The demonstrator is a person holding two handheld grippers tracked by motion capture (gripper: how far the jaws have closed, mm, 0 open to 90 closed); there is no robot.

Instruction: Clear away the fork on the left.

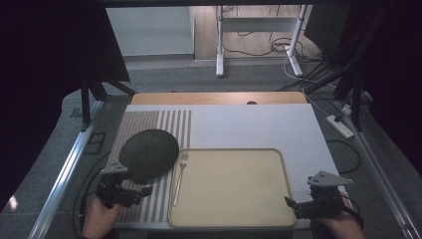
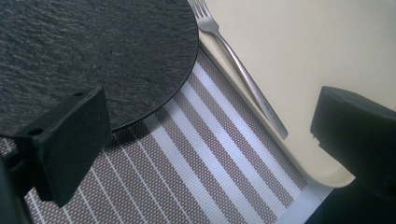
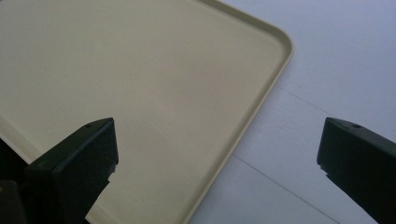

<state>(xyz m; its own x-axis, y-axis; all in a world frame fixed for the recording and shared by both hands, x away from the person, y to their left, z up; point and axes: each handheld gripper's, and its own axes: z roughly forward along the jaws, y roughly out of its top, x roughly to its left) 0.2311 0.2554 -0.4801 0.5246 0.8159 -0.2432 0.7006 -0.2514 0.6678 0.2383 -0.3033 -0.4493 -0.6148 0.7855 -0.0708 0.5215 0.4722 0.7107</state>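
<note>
Nearest, left gripper (image 1: 145,189) and right gripper (image 1: 289,202), jaws apart, empty, poised at table's front edge; beyond, silver metal fork (image 1: 180,175) on rim of bare beige plastic tray (image 1: 234,211); round black slate plate (image 1: 149,154) on striped woven placemat (image 1: 174,122); judged barely begun, nothing yet gripped.

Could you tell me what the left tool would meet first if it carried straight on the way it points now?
Probably the striped placemat between its open jaws, then the dark slate plate's rim; depth is hard to judge.
</note>
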